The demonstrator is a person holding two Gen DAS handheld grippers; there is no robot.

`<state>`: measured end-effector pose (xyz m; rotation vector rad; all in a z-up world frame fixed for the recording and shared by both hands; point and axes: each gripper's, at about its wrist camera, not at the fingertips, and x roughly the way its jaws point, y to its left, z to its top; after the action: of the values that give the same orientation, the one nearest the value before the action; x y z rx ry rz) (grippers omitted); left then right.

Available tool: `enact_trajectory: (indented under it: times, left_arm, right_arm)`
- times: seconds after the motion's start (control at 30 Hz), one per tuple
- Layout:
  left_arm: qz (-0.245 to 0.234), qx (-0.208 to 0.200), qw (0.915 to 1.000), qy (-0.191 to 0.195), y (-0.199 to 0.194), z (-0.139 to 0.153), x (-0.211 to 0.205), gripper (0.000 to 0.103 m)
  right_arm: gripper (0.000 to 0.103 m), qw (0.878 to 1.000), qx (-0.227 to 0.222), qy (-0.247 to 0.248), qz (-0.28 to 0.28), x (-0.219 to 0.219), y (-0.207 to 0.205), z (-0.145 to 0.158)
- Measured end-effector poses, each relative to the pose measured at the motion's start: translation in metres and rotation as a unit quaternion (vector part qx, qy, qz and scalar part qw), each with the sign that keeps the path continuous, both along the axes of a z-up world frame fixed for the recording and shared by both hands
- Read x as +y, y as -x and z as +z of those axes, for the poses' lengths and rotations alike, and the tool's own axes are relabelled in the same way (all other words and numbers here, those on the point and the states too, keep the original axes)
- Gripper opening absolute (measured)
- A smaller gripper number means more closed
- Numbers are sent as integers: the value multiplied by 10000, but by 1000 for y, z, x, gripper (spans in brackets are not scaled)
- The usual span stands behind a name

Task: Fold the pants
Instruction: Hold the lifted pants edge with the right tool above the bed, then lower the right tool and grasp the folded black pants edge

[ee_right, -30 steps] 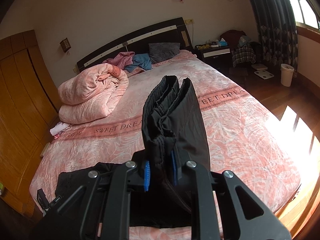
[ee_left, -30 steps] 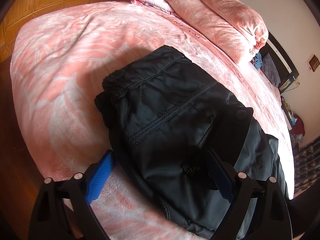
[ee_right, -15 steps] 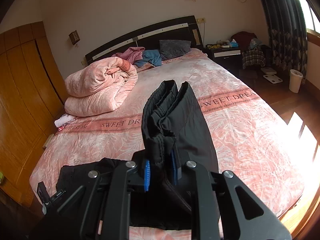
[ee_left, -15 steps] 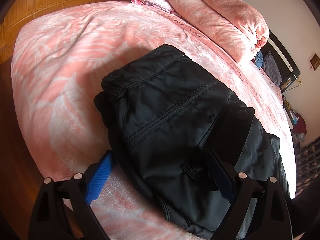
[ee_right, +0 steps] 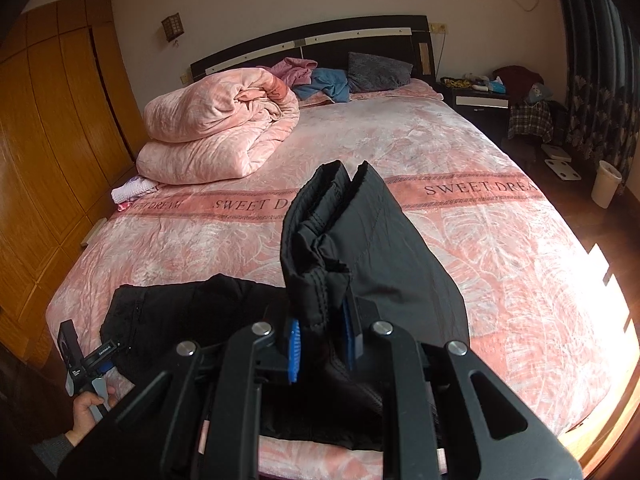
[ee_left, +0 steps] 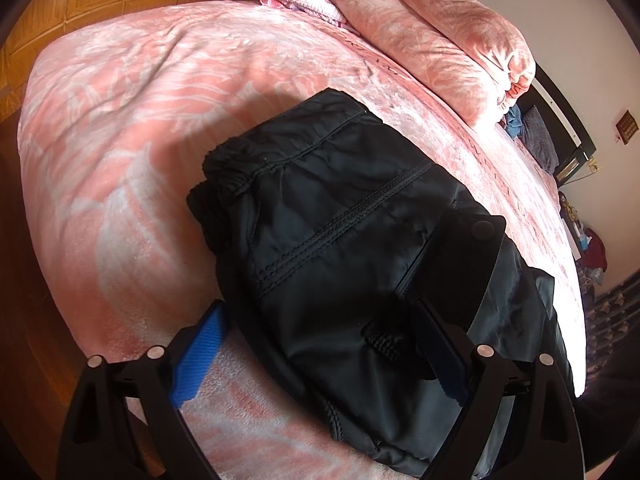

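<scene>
The black pants (ee_left: 352,248) lie on the pink bed near its foot edge, waistband end toward the far left in the left wrist view. My left gripper (ee_left: 320,356) is open, its blue pads on either side of the pants' near part, holding nothing. My right gripper (ee_right: 322,344) is shut on the leg ends of the pants (ee_right: 360,256), which stand up in a bunched fold above the bed. The waist part of the pants (ee_right: 192,312) lies flat at the left in the right wrist view, with the left gripper (ee_right: 86,364) beside it.
A rolled pink quilt (ee_right: 216,128) lies at the bed's far left, with loose clothes and a grey pillow (ee_right: 376,72) by the headboard. A wooden wardrobe (ee_right: 48,152) stands left. A nightstand (ee_right: 480,100) and a white bin (ee_right: 606,184) stand right.
My right gripper has moved lower and nearer the bed's foot with the leg ends still in it. My left gripper has barely moved.
</scene>
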<state>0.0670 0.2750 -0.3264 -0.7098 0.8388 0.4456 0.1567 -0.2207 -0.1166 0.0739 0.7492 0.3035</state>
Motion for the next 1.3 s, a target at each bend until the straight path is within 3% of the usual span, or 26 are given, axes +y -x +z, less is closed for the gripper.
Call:
enact_trajectory:
  times: [0.33, 0.67, 1.03, 1.2, 1.23, 1.27, 1.3]
  left_arm:
    - [8, -129, 9999, 115, 5, -1, 1, 93]
    - [-13, -212, 9996, 205, 5, -1, 2, 93]
    - [-18, -272, 9993, 268, 7, -1, 3, 93]
    - [-24, -267, 9993, 277, 7, -1, 3, 93]
    - [-28, -270, 9992, 281, 7, -1, 3, 93]
    - [-29, -277, 9992, 287, 7, -1, 3, 93]
    - [-24, -287, 9991, 297, 8, -1, 3, 93]
  right_arm:
    - [15, 9925, 245, 1049, 569, 72, 21, -55]
    - [15, 9721, 398, 2073, 1023, 129, 35, -121]
    - [17, 9591, 680, 2434, 1279, 154, 42, -175]
    - [46, 9634, 994, 1925, 1576, 148, 40, -174]
    - [65, 9649, 1115, 1678, 1684, 144, 39, -169]
    - [76, 9669, 1282, 1351, 1746, 138, 38, -162]
    - [77, 9695, 1365, 1030, 1753, 131, 37, -154]
